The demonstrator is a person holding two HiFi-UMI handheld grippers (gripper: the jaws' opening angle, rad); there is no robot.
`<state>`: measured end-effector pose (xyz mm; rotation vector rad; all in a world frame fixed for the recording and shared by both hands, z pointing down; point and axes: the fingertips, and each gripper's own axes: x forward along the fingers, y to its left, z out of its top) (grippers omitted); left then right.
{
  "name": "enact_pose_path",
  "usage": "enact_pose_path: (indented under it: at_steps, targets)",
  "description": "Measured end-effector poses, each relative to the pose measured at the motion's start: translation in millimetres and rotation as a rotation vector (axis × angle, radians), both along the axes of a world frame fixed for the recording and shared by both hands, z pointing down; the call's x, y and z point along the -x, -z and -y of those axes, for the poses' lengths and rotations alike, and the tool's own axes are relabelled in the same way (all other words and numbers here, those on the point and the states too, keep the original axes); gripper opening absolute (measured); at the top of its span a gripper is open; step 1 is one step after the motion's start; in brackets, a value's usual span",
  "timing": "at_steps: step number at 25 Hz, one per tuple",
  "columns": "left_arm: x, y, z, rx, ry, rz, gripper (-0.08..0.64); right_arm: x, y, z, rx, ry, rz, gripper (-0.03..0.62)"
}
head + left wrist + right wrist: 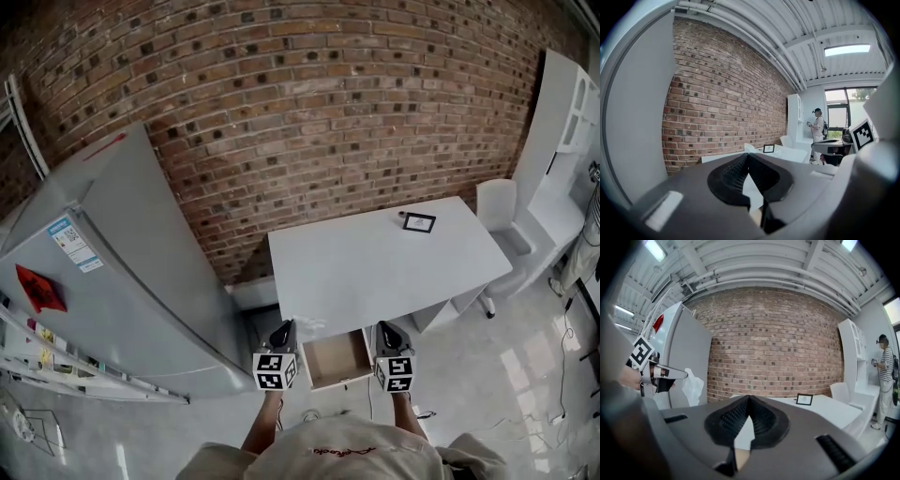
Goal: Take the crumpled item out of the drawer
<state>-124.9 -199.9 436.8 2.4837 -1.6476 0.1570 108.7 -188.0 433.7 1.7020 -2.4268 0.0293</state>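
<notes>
White, tissue-like, the crumpled item [693,386] was out of the drawer [336,358]; it hung from the tips of the left gripper [684,375], whose jaws were clenched on its upper edge, so that its long axis ran roughly downward from the grip; in the left gripper view only a small white peak showed above the closed jaw tips. The drawer stood pulled out beneath the front edge of the white table [394,267], its wooden floor bare as far as the head view showed. The right gripper [389,330] was held at the drawer's other side, jaws clenched together with nothing between them; from it the item lay well to the left at about jaw height. The left hand was thus the carrying one; any set-down would probably turn on the tabletop lying just ahead of those tips. A small framed picture [418,222] stood near the table's far edge.
</notes>
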Motion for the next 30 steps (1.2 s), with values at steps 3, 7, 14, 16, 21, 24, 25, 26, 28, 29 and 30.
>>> enact_pose_path:
  at_steps: [3,7,14,16,21,24,25,26,28,29,30]
  targets:
    - [2.0,8.0,0.3,-0.013,0.002,0.008,0.009,-4.4,3.9,0.0,-0.008,-0.014,0.006,0.012]
    - [6.0,13.8,1.4,-0.024,0.004,0.03,0.009,-5.1,5.1,-0.5,-0.005,-0.022,0.006,0.012]
    - [13.9,5.0,4.7,-0.001,0.018,0.034,0.009,-1.4,-2.6,1.5,0.017,-0.011,-0.02,0.012]
    - [13.9,4.4,6.9,0.002,0.016,0.036,0.009,-0.4,-2.6,4.3,0.019,-0.009,-0.022,0.012]
    - [10.8,1.3,11.6,0.007,0.007,0.033,0.009,0.0,-3.4,9.2,0.024,-0.011,-0.023,0.012]
    - [8.8,3.0,15.9,0.004,0.005,0.029,0.009,-1.3,-3.8,12.8,0.026,-0.012,-0.028,0.012]
    - [8.4,3.2,16.5,0.005,0.005,0.026,0.009,-1.4,-4.5,12.9,0.028,-0.012,-0.028,0.012]
    - [7.8,3.3,17.0,0.006,0.004,0.024,0.009,-1.4,-5.3,13.0,0.029,-0.013,-0.028,0.012]
    - [6.8,3.1,18.6,0.004,0.001,0.026,0.009,-0.8,-7.1,13.9,0.029,-0.013,-0.027,0.012]
    - [6.4,3.0,19.5,0.003,-0.001,0.03,0.009,-0.2,-8.0,14.5,0.03,-0.013,-0.026,0.012]
    - [6.1,2.8,20.4,0.001,-0.002,0.034,0.009,0.5,-9.0,15.3,0.031,-0.013,-0.026,0.012]
